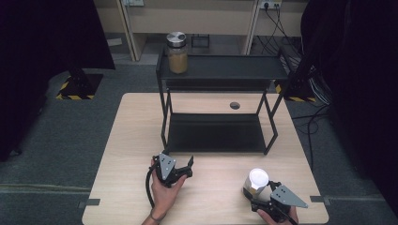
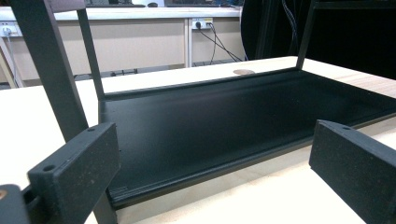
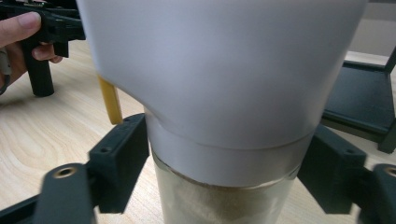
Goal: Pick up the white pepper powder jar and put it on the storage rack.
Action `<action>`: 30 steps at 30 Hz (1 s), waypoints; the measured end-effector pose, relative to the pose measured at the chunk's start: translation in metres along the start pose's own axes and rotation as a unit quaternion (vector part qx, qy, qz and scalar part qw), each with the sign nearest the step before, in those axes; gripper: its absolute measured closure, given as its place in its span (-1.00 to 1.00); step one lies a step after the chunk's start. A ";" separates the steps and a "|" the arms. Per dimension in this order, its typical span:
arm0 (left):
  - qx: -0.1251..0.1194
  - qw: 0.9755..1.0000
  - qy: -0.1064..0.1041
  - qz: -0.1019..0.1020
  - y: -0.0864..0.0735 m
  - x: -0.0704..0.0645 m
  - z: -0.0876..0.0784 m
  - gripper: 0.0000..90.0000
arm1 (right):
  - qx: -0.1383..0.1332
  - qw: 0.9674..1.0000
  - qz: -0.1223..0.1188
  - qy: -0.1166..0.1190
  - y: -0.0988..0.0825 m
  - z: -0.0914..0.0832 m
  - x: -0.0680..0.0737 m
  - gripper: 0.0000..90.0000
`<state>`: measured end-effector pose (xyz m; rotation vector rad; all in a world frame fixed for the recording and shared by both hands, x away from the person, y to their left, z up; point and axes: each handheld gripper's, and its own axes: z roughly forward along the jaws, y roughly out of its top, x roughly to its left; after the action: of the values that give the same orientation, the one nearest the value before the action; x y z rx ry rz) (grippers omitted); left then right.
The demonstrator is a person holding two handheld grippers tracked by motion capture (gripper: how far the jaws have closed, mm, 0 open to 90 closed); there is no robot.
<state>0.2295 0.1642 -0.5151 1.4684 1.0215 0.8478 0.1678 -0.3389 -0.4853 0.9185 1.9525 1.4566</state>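
Jaws of the right tool (image 3: 224, 163) press both sides of the white-lidded jar (image 3: 224, 93) standing on the surface (image 1: 216, 187) near its front edge, while the left tool (image 2: 210, 172) gapes wide, empty, before the black rack (image 2: 224, 121).

The jar (image 1: 256, 183) stands upright on the table's near right part, well apart from the shelf. It is a clear glass jar (image 3: 224, 200) filled with a tan, sandy powder and closed by a tall white lid (image 3: 224, 74) that flares wider toward its top. From above the lid (image 1: 258, 177) shows as a bright white disc. Two black pads (image 3: 119, 161) sit against the glass just below the lid, one on each side
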 end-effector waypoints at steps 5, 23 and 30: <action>0.000 1.000 -0.001 0.000 0.000 0.000 0.000 -0.97 | -0.002 1.000 -0.001 -0.001 -0.001 0.000 -0.001 -0.32; 0.001 1.000 -0.001 -0.001 0.000 0.001 0.000 -0.97 | 0.002 1.000 -0.002 -0.004 0.002 -0.001 0.000 -0.32; 0.002 1.000 -0.003 0.000 0.001 0.001 0.001 -0.97 | -0.011 1.000 -0.007 -0.011 0.006 -0.003 0.002 -0.31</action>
<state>0.2304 0.1648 -0.5145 1.4728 1.0196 0.8415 0.1652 -0.3381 -0.4785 0.9047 1.9190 1.4508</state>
